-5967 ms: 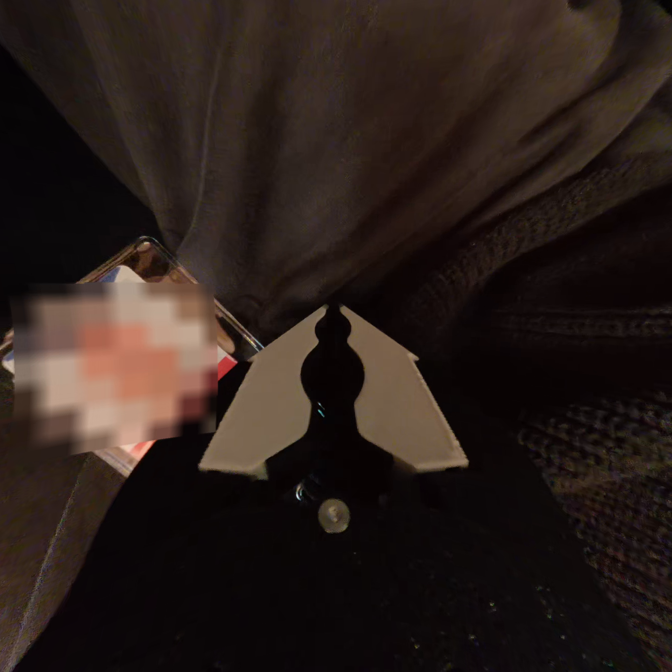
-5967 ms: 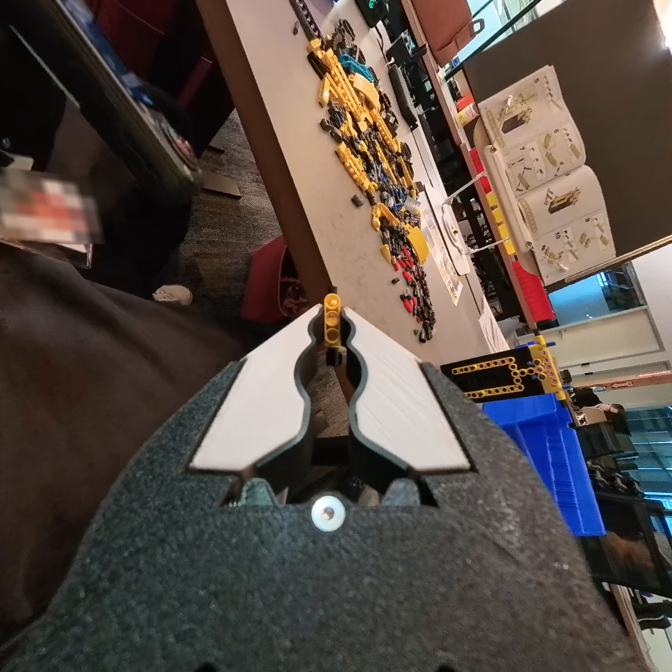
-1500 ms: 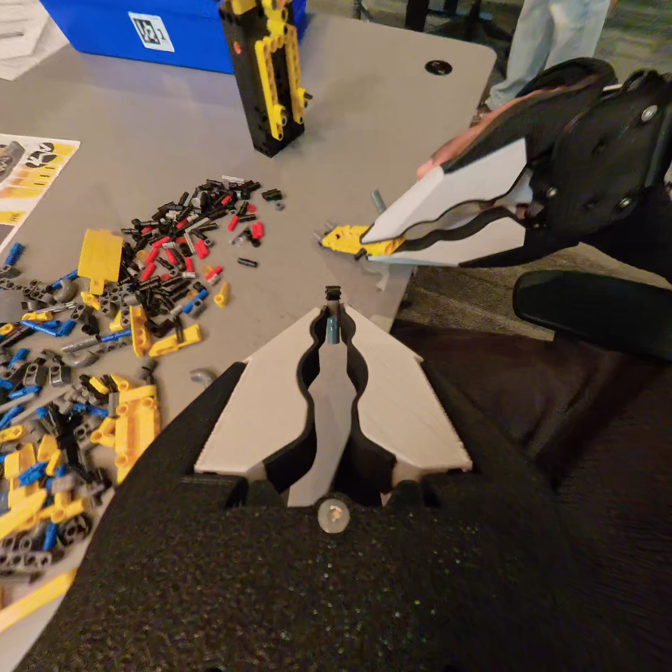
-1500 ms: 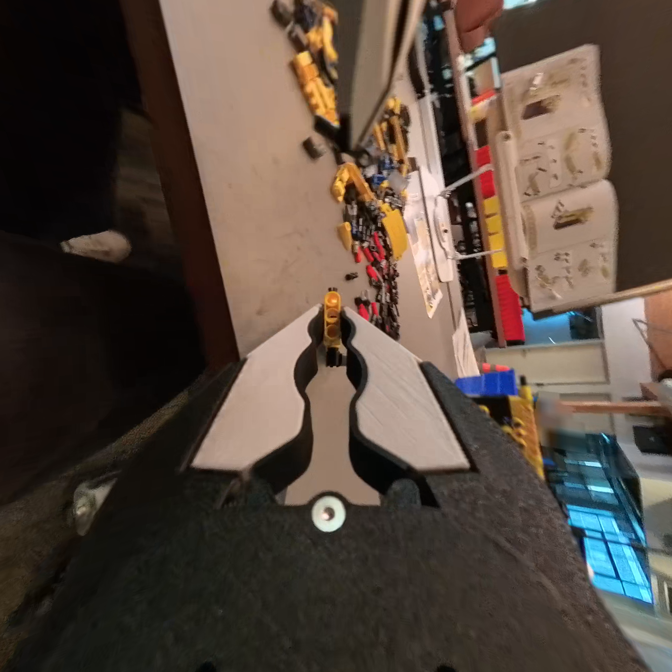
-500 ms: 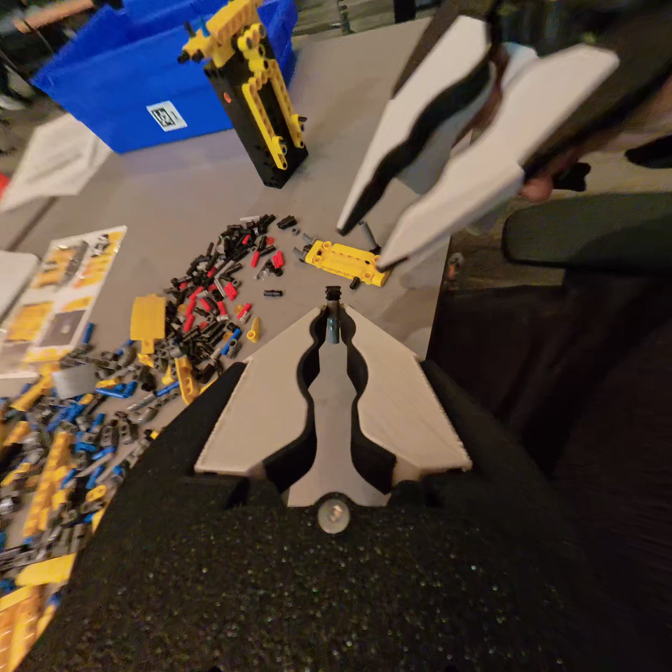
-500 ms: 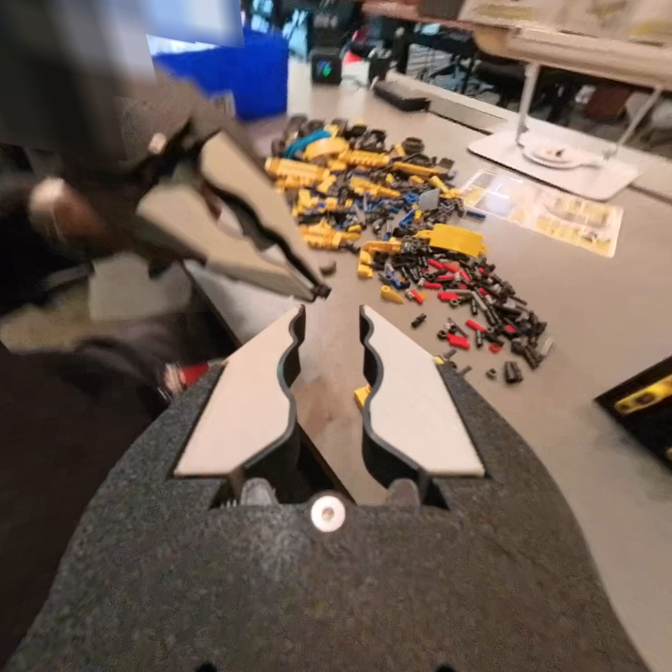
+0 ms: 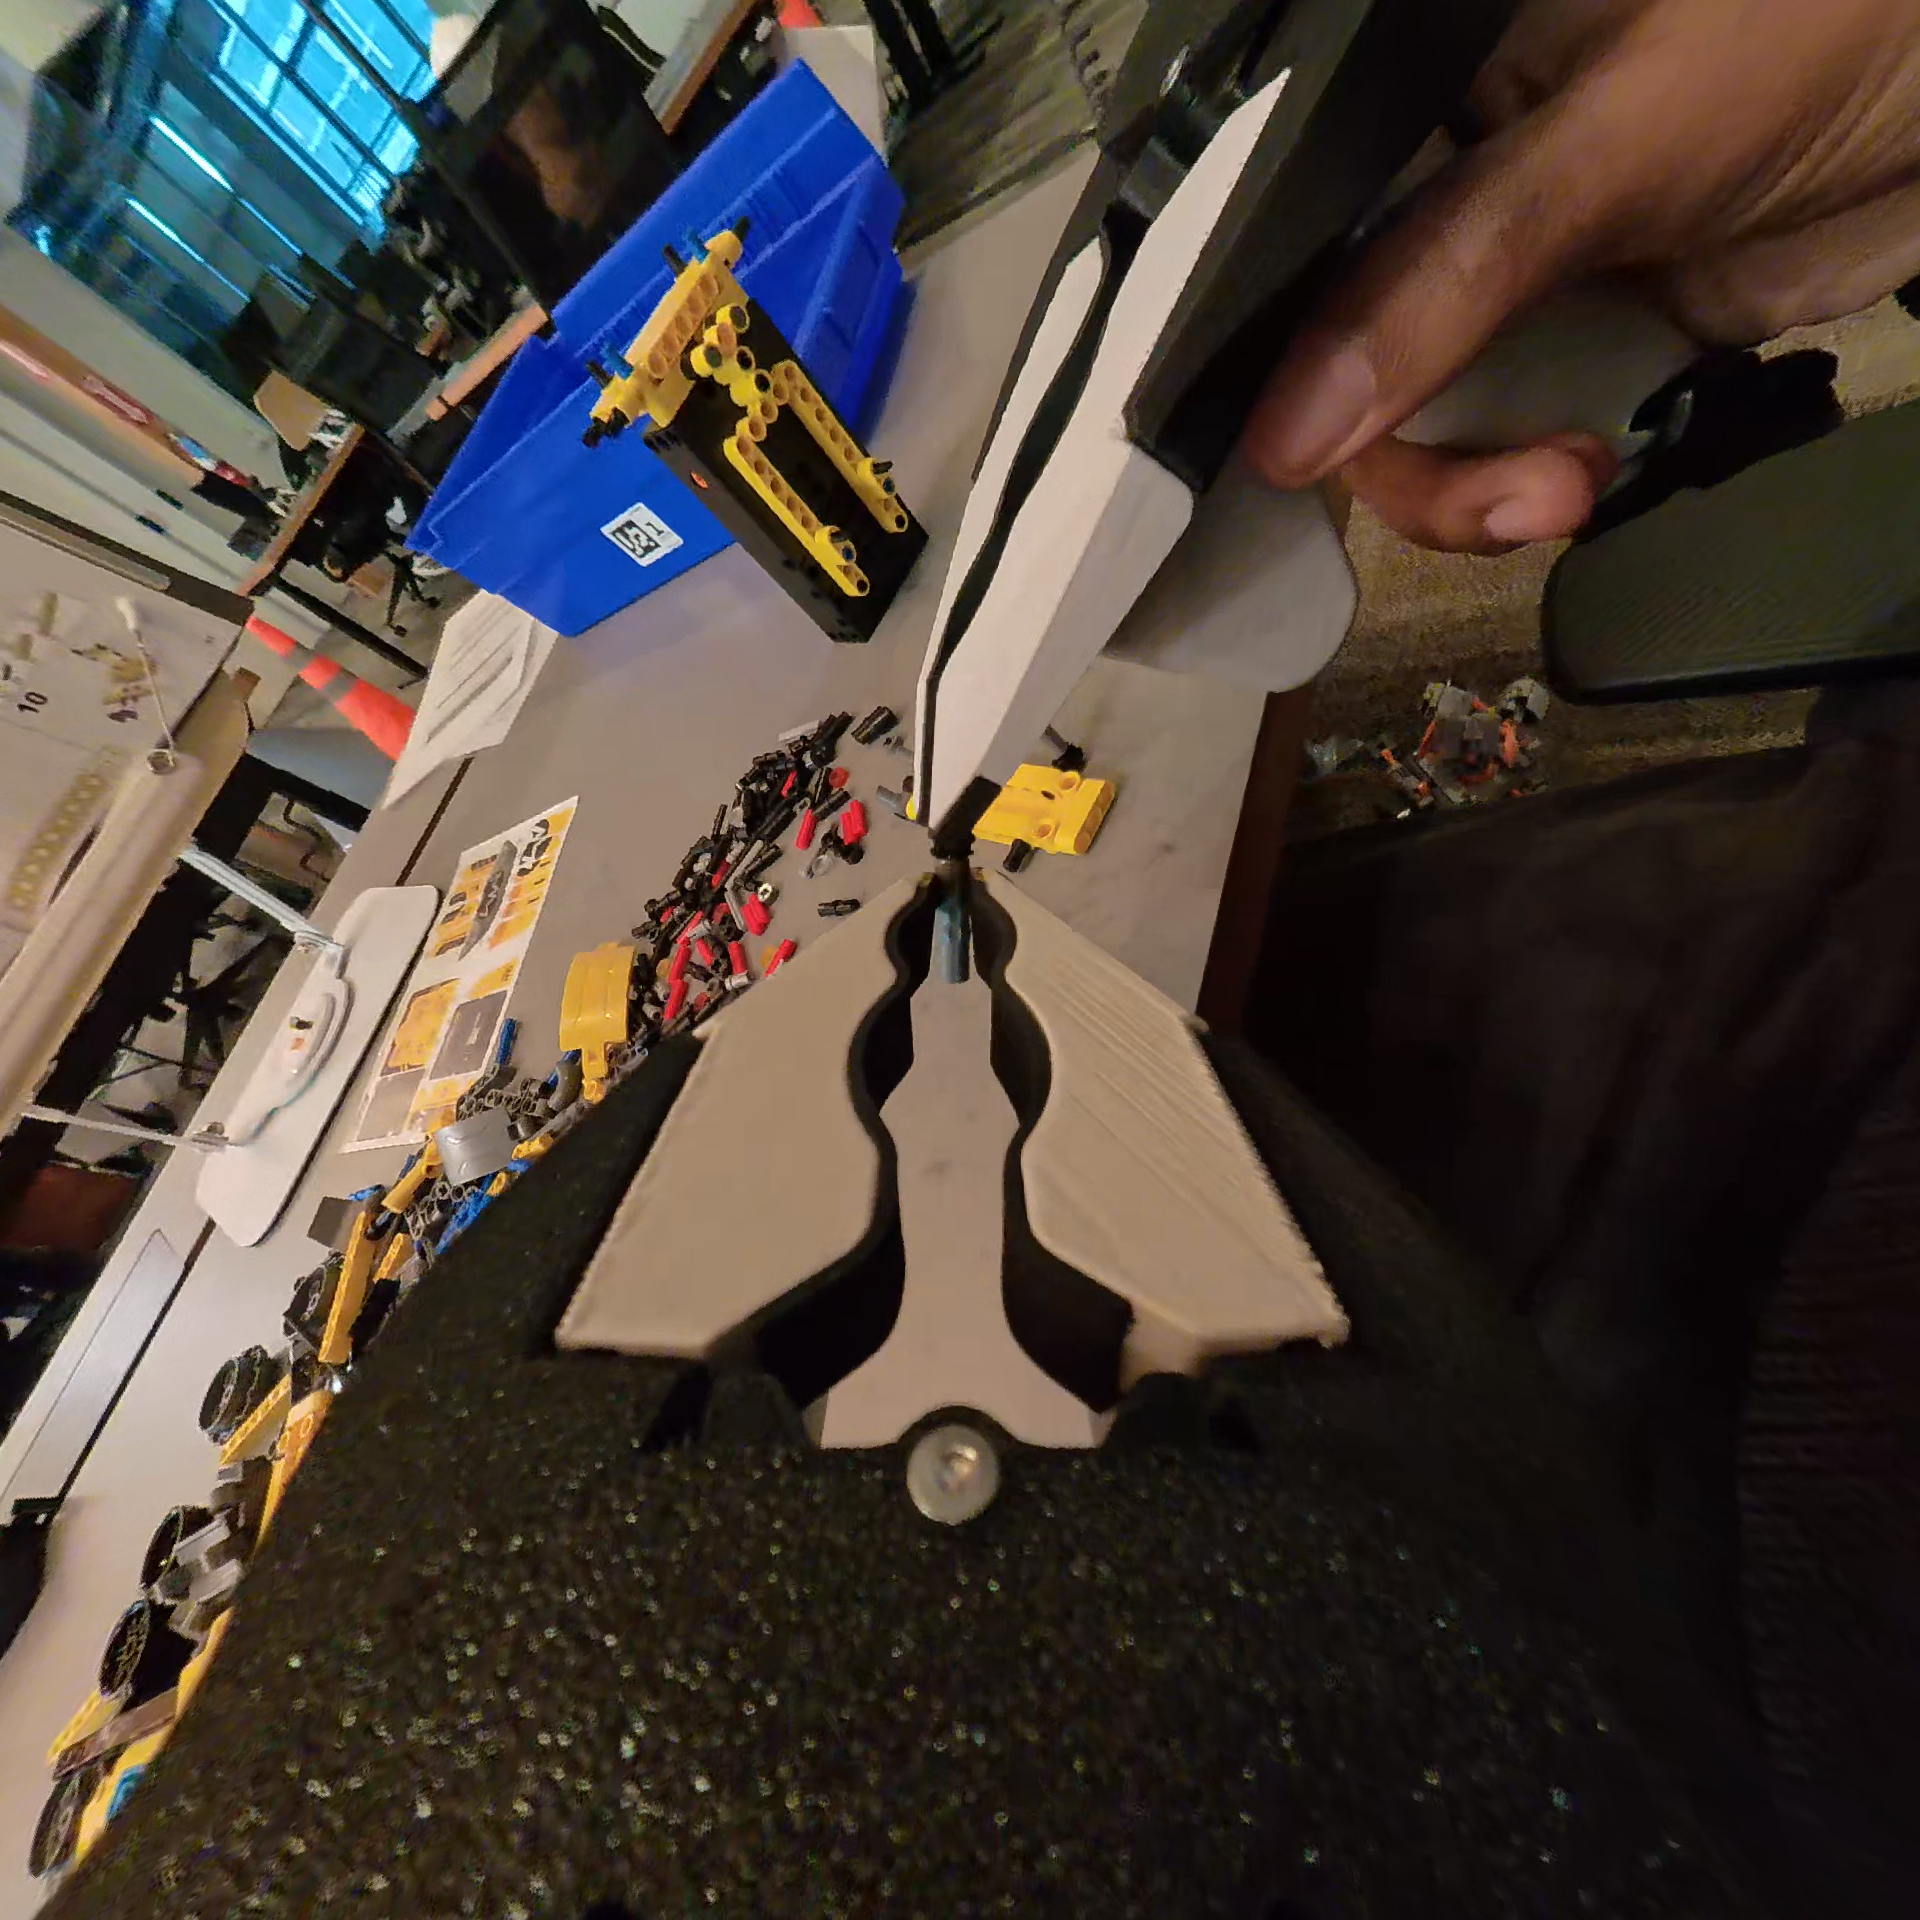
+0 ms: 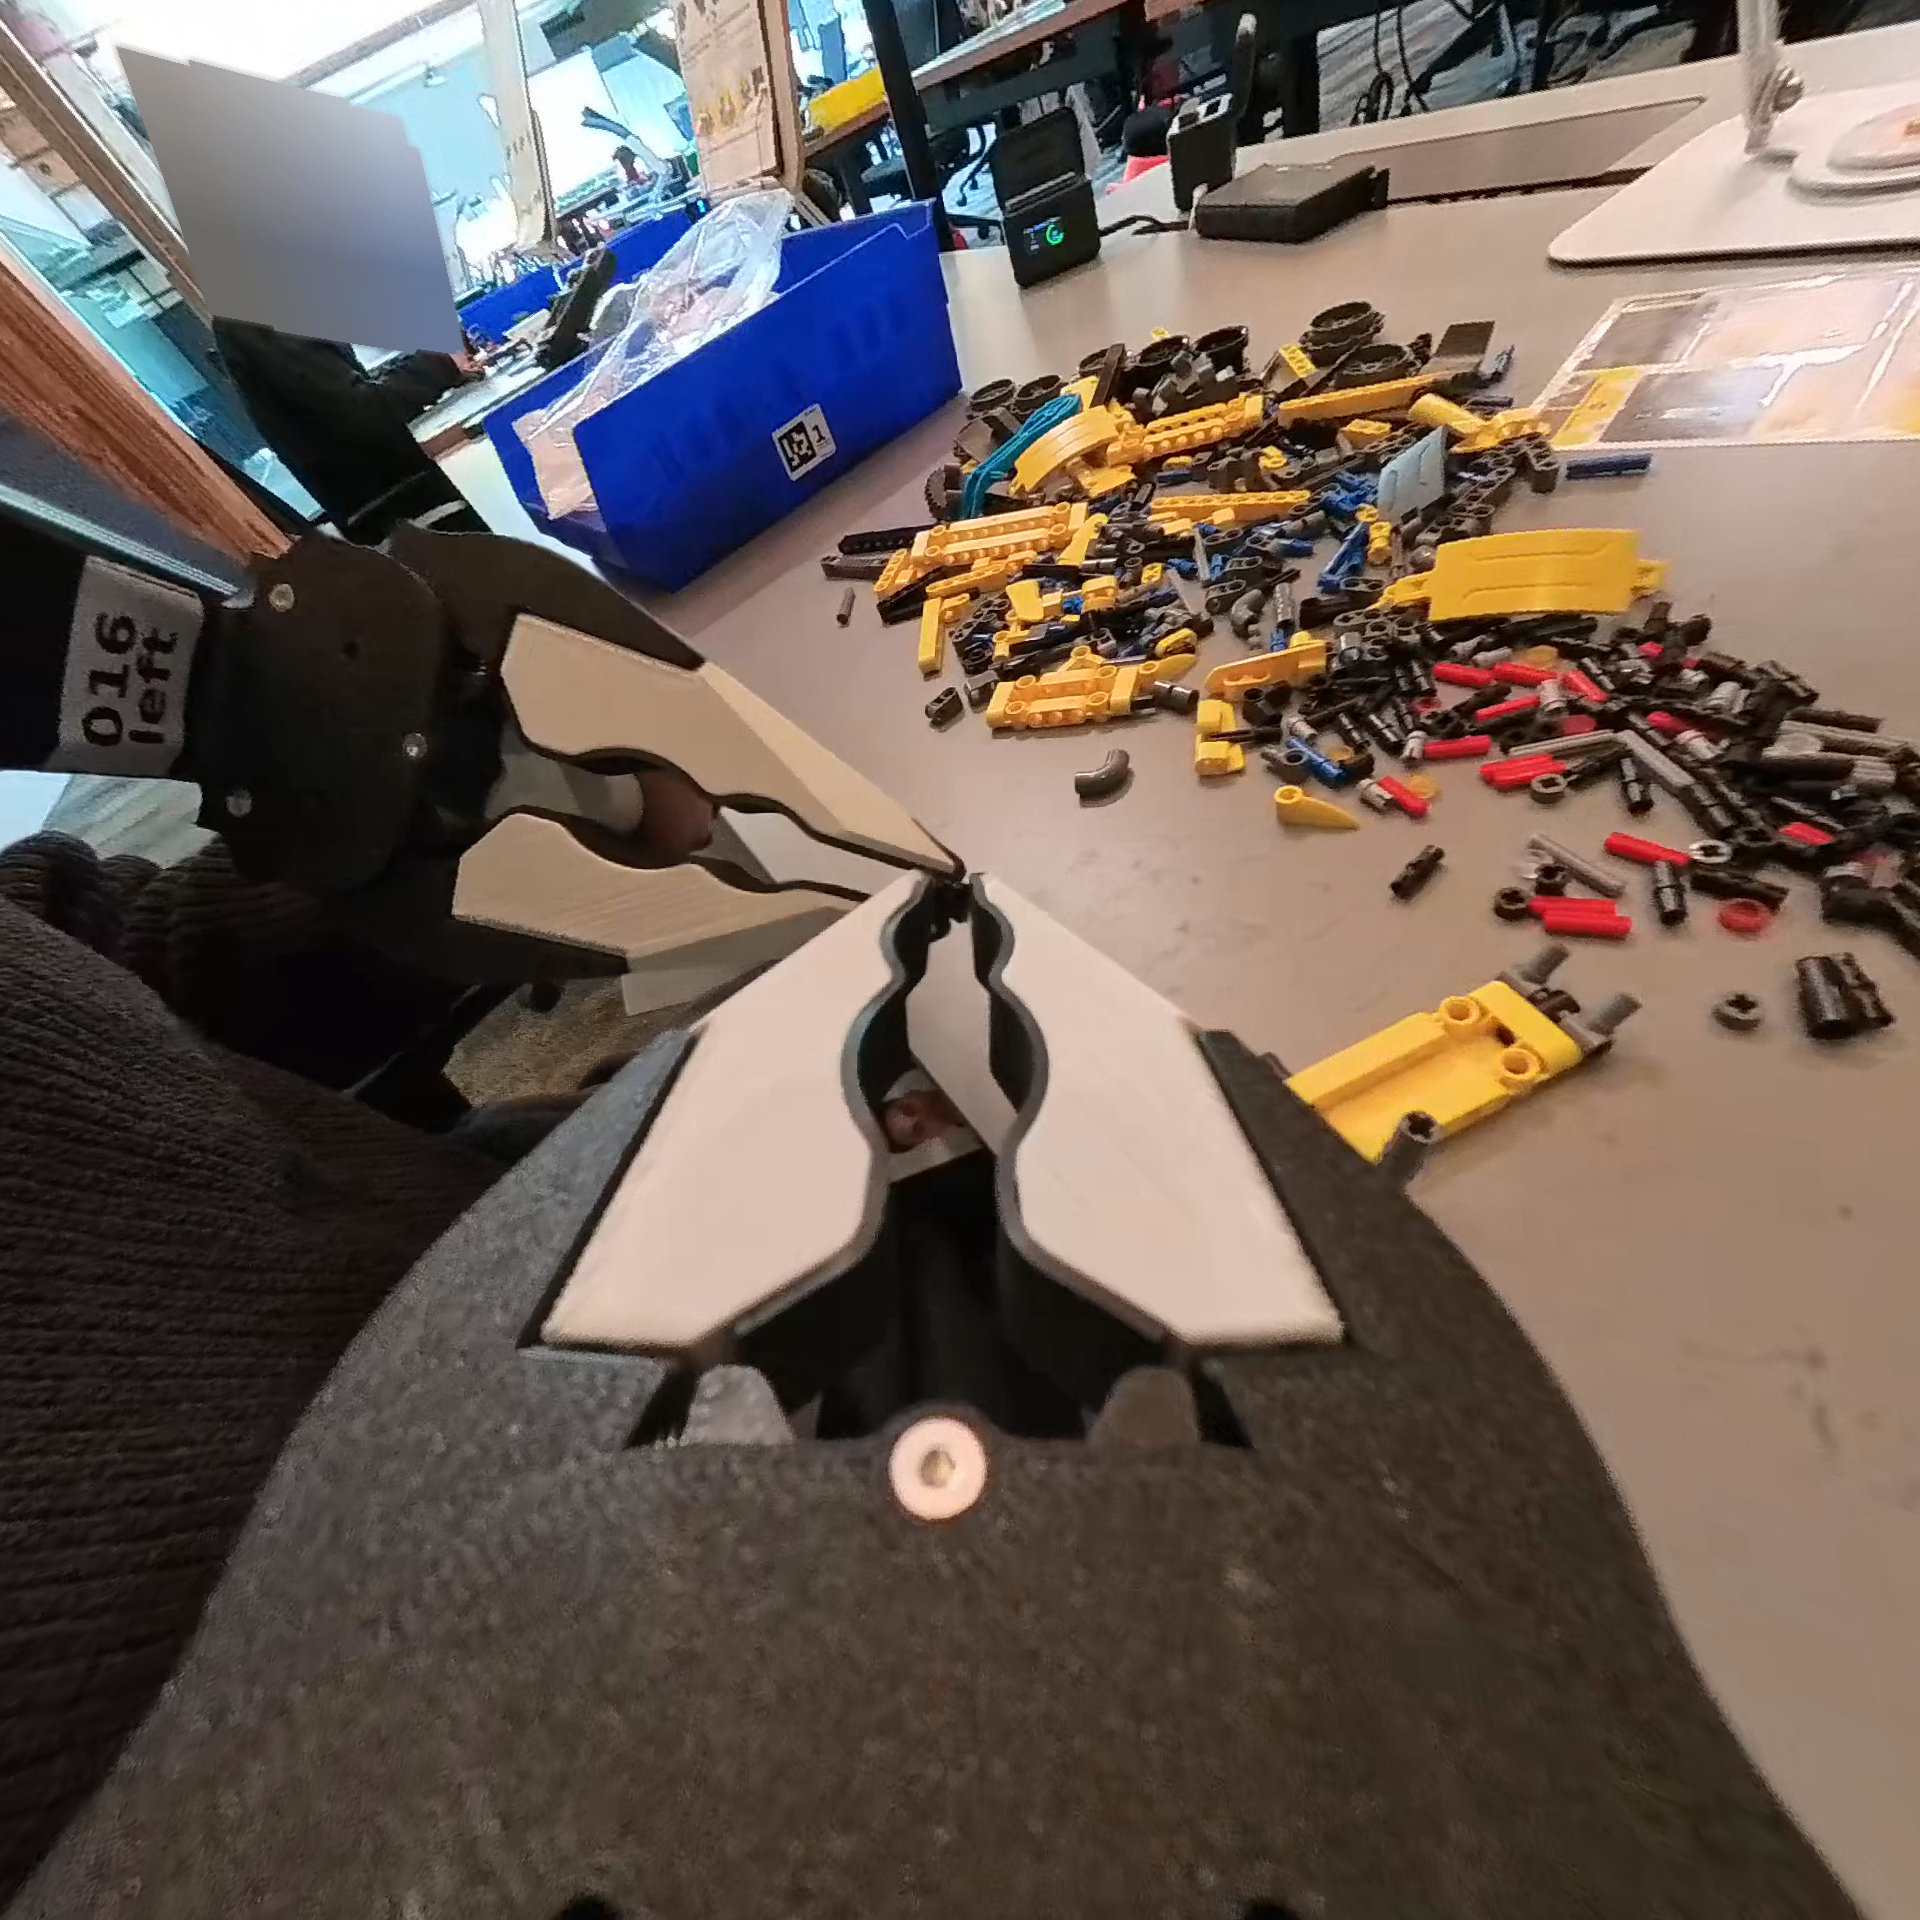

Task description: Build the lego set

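**Two grippers meeting tip to tip over the surface edge**

Left wrist view, centre: the left gripper [image 7: 951,883] has its fingers nearly together, pinching a small blue-grey pin [image 7: 950,940] whose dark end pokes out past the tips. Descending from the upper right of that frame, the right gripper [image 7: 940,821], gripped by a hand [image 7: 1621,270], touches that dark end with its own tips. Just beyond, at centre right, a yellow block [image 7: 1044,810] lies flat on the grey surface [image 7: 665,717] near its edge.

Right wrist view: the right gripper's fingers stand narrow at centre frame, a slim gap between the tips, closing about the pin's dark end; whether they actually clamp it cannot be told. The left gripper [image 8: 935,868] enters from the left. A scatter of loose bricks [image 8: 1351,623] fills the upper right; a blue bin [image 8: 748,416] sits at upper centre. In the left wrist view a black-and-yellow assembly [image 7: 769,457] stands before that bin.

Risk, as a judgement: the pin is small and held by little more than its shaft, and the meeting point hangs by the surface edge. A slight misalignment or an early release by either gripper could flick the pin to the carpet [image 7: 1423,623], where other parts already lie.
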Tool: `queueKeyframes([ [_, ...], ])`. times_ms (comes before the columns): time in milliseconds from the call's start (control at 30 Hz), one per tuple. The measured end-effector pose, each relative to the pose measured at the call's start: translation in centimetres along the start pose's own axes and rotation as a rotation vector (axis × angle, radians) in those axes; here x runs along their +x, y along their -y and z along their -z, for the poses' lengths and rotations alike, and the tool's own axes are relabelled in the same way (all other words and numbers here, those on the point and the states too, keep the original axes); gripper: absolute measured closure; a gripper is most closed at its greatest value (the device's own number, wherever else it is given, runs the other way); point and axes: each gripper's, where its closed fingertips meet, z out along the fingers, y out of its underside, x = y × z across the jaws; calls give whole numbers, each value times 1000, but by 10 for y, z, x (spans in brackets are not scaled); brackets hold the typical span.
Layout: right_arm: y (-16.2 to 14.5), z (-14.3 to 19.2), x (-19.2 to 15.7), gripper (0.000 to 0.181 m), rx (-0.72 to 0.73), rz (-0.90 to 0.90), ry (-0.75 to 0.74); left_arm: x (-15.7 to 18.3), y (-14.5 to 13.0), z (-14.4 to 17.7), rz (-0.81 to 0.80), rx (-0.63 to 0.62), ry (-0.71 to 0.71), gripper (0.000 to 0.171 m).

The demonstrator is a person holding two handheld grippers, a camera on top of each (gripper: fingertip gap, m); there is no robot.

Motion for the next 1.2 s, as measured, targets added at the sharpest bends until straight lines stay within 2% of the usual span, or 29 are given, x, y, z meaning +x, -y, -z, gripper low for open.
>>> queueKeyframes([
  [67,-2,-2,-1,169,-13,-7,10,-1,3,2,-10,15,7,166],
  [200,0,-2,0,174,-11,30,-7,-4,1,1,14,21,20,166],
  [300,8,3,6,174,27,184,-90,-10,3,3,196,67,5,165],
  [367,18,12,12,174,60,409,-214,-14,6,7,474,130,-69,164],
  [400,23,16,11,174,72,560,-276,-13,11,9,667,183,-158,164],
  [500,34,24,5,174,76,1106,-505,-13,37,23,1261,408,-581,162],
  [533,34,23,0,174,66,1294,-560,-17,41,26,1388,481,-684,162],
  [600,28,15,-3,174,15,1557,-620,-22,39,23,1530,540,-759,157],
  [667,22,9,-3,174,-19,1660,-636,-20,34,14,1583,519,-766,152],
  [800,25,11,-7,174,-12,1806,-657,-26,33,15,1700,568,-842,152],
  [933,20,8,-15,174,-28,1931,-636,-23,30,13,1745,568,-886,152],
  [1000,18,6,-16,174,-37,1979,-642,-21,30,12,1744,565,-898,157],
  [1100,16,6,-19,174,-19,1973,-623,-27,25,13,1720,587,-845,166],
  [1200,12,8,-15,170,-23,1840,-558,-33,21,17,1694,598,-817,166],
])
